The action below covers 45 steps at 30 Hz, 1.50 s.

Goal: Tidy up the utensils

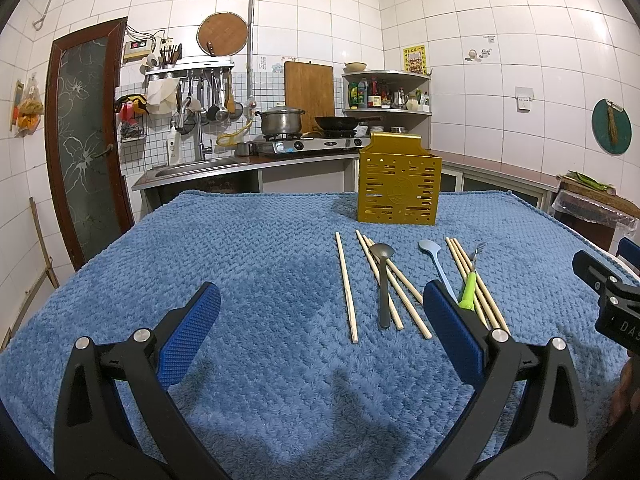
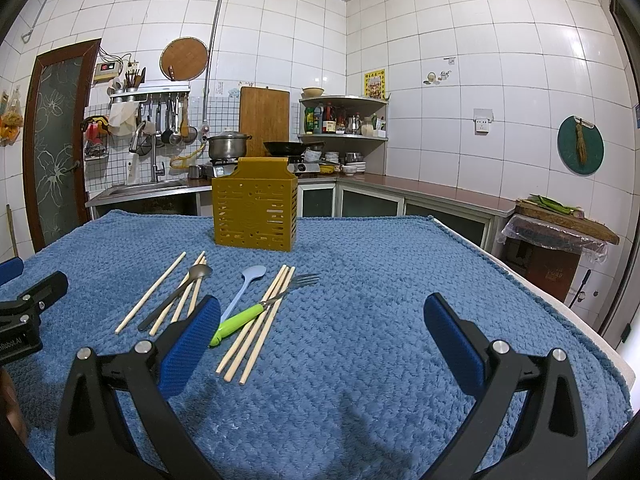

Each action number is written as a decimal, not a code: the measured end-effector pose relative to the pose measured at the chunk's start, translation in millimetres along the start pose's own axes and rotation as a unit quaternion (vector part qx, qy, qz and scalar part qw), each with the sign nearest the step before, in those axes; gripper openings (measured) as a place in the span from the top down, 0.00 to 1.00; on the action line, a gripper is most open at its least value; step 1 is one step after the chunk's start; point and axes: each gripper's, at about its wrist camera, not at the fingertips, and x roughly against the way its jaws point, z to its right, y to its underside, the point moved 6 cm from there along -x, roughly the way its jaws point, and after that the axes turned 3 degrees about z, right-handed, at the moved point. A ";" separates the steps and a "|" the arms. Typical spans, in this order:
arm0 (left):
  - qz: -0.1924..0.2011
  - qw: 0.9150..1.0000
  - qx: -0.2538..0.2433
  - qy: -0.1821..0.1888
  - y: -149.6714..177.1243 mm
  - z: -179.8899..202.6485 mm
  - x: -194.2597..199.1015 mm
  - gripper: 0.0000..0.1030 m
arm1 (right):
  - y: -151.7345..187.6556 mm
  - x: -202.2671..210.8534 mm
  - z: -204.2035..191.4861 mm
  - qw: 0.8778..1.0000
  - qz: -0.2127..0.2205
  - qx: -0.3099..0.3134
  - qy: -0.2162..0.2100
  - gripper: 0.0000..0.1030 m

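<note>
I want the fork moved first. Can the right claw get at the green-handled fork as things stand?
Probably yes: the right claw is open and empty, and the green-handled fork lies on top of the chopsticks, uncovered.

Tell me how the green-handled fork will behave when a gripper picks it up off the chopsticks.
The green-handled fork looks rigid, so it should not flop. It rests across three chopsticks, so lifting it may nudge or roll them on the blue blanket. Its handle looks like smooth plastic and may slip between the pads; the thin metal neck offers less to grip.
</note>
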 end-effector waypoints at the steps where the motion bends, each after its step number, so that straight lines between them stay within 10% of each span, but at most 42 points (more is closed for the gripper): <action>1: 0.000 1.000 0.000 0.000 0.0 -0.2 0.3 0.05 | 0.0 0.2 -0.1 1.000 -0.001 0.000 0.000 0.04; 19: -0.048 0.998 0.027 0.001 -29.9 -15.1 -6.5 0.05 | -24.9 -5.9 -17.3 0.999 -0.015 0.014 -0.032 0.04; 28: -0.108 0.994 0.021 0.021 -76.5 -17.3 -59.6 0.05 | -57.3 -80.9 -25.9 0.994 -0.102 0.013 -0.041 0.04; 36: -0.175 0.983 0.034 0.038 -69.9 -11.0 -140.6 0.05 | -20.0 -166.7 -20.8 0.977 -0.212 -0.017 -0.031 0.05; 45: -0.231 0.971 0.020 0.051 -44.3 10.1 -199.6 0.05 | 18.6 -209.0 -23.0 0.955 -0.292 -0.044 -0.034 0.35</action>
